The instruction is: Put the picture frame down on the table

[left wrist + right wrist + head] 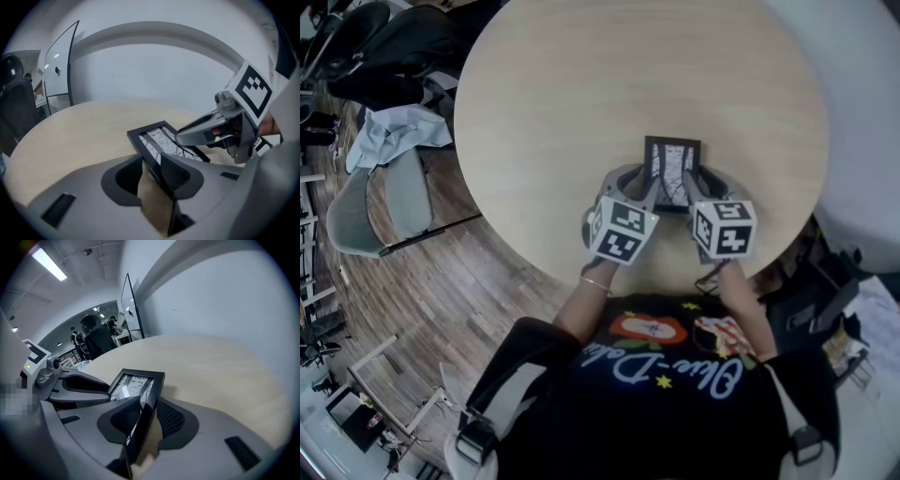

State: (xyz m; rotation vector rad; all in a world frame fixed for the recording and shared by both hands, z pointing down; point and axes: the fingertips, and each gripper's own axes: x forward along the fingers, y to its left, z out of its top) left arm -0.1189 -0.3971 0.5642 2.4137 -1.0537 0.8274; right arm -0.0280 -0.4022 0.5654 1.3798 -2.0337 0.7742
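Head view: a black rectangular picture frame (pixel 672 169), with a printed sheet behind glazing, is observed over the round pale wooden table (pixel 581 84). It lies face upward, close to the table edge nearest the person. Its long axis is directed from that edge toward the table centre.

The grey left gripper (pixel 639 187) is closed on the left side rail and the grey right gripper (pixel 698 190) on the right side rail. In each gripper view the rail is seen pinched between the two pads. The near end appears raised off the table and the far end low; contact with the table cannot be confirmed.

The picture frame is judged stiff and light, its glazing breakable and its smooth rails liable to slip. Hold is best taken on the side rails, clear of the glazing, with the lowering done level and gently.
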